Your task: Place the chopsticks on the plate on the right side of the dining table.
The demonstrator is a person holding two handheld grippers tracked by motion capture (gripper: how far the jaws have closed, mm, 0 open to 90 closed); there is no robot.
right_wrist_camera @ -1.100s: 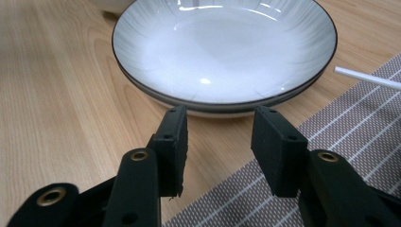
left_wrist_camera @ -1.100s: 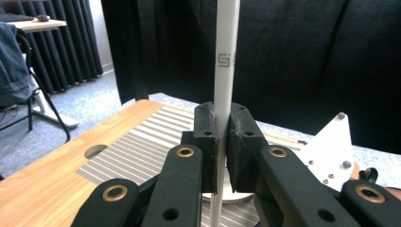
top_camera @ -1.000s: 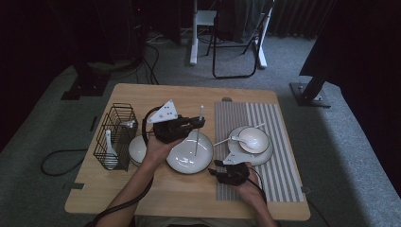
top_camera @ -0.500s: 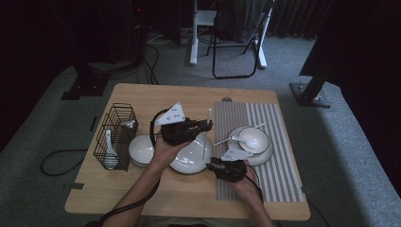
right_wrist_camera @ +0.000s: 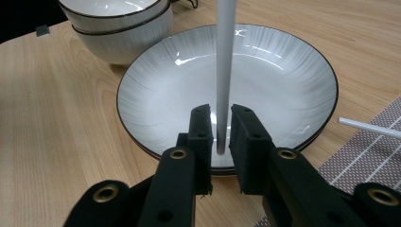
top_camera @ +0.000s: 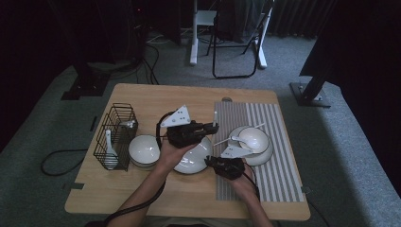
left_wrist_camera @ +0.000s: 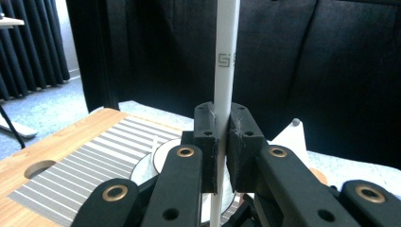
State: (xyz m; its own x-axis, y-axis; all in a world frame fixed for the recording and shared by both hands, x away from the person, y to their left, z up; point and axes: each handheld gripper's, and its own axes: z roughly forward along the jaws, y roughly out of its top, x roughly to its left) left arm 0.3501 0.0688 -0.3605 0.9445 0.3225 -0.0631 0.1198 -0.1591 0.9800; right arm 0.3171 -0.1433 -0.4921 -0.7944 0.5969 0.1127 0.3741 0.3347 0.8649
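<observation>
Standing upright, a white chopstick (left_wrist_camera: 226, 56) is clamped at mid-length by the left gripper (left_wrist_camera: 221, 142), its lower end hanging between the right gripper's (right_wrist_camera: 220, 132) just-narrowed jaws, not visibly pinched, above the plate (right_wrist_camera: 283, 61).
</observation>
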